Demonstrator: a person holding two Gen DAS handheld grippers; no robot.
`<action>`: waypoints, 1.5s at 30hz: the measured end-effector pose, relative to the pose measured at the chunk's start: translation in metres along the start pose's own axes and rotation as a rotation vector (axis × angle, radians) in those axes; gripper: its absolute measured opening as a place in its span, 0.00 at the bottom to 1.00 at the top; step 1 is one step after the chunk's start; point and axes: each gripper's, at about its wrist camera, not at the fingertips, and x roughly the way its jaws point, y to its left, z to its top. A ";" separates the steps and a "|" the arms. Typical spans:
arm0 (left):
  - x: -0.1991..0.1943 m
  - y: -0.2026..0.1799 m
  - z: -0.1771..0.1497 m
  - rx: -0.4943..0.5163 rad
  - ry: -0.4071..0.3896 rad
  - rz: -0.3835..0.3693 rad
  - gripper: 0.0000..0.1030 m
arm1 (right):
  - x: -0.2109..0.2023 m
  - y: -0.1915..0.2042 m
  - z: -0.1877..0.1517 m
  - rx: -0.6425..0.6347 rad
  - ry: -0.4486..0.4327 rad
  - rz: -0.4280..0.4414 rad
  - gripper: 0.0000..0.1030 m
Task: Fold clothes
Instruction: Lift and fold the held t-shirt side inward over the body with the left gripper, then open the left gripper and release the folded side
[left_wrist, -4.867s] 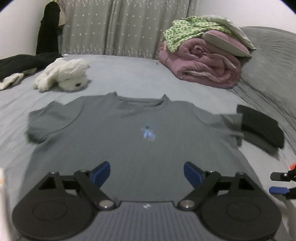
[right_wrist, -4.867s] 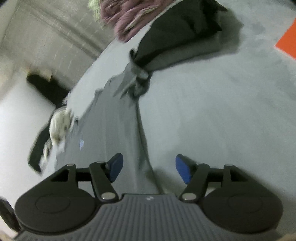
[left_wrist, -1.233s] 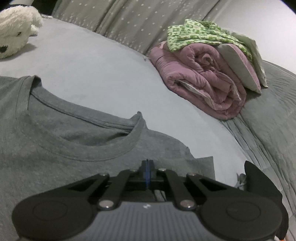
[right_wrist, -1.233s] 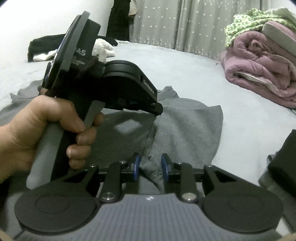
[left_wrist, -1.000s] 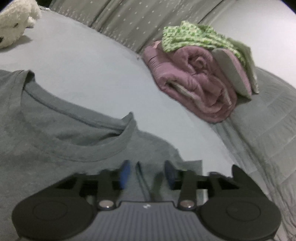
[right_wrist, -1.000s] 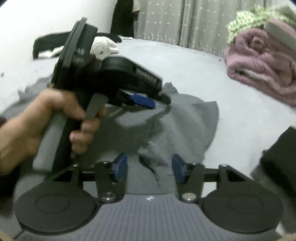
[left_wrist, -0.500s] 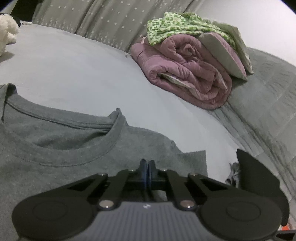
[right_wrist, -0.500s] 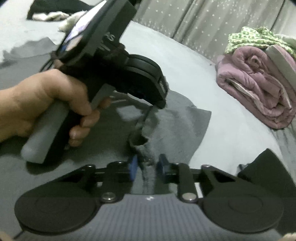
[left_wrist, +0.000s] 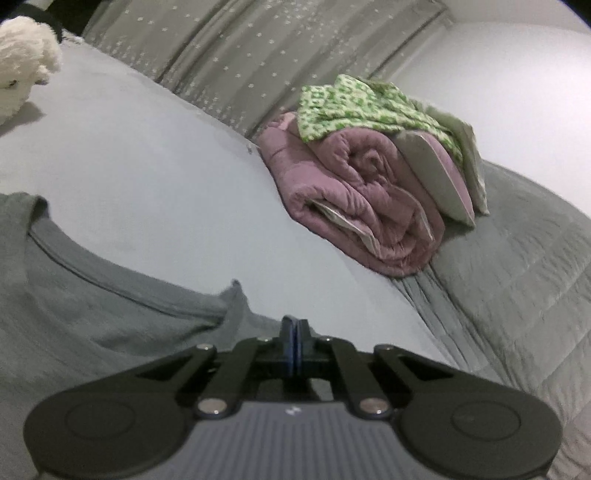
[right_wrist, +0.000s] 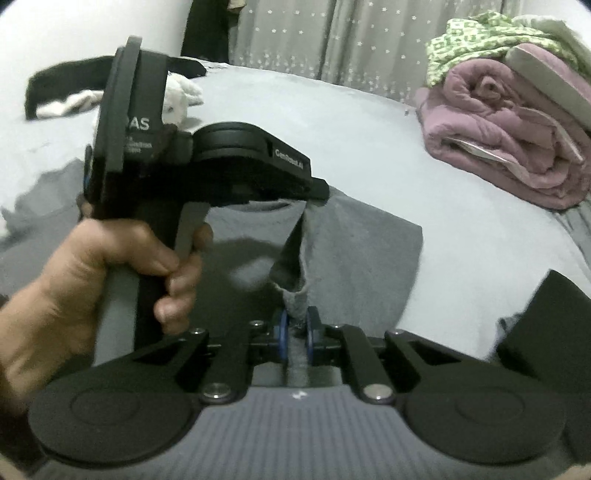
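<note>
— Pale grey bedsheet fills most of both views, with a star-dotted grey curtain behind it. What lies on it?

— The grey short-sleeved T-shirt is spread flat on the sheet, its round collar facing the curtain. In the right wrist view its near shoulder and sleeve are lifted off the bed into a ridge.

— And the left gripper?

— Its blue pads are pressed together with no gap showing. From the right wrist view its tip sits on the shirt's upper edge beside the collar, and the cloth hangs down from there, so it pinches the fabric. A person's left hand wraps the black handle.

— The right gripper?

— Its jaws are closing, already narrow, with a bunched fold of the same grey T-shirt squeezed between the blue pads. That fold runs up as a taut crease to the left gripper's tip.

— Anything else around?

— A rolled mauve quilt with a green patterned cloth on top rests near the curtain, beside a quilted grey blanket. A white plush toy lies at the far left, and a black folded garment sits just right of the shirt's sleeve.
</note>
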 end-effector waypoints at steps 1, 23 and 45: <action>-0.002 0.003 0.003 -0.012 -0.001 0.004 0.01 | 0.002 0.003 0.002 0.007 -0.001 0.016 0.10; -0.010 0.040 0.029 -0.041 0.063 0.194 0.01 | 0.014 0.030 0.011 0.057 0.007 0.166 0.45; -0.032 0.018 0.043 0.172 0.171 0.314 0.01 | 0.003 -0.008 -0.015 0.129 0.044 0.016 0.58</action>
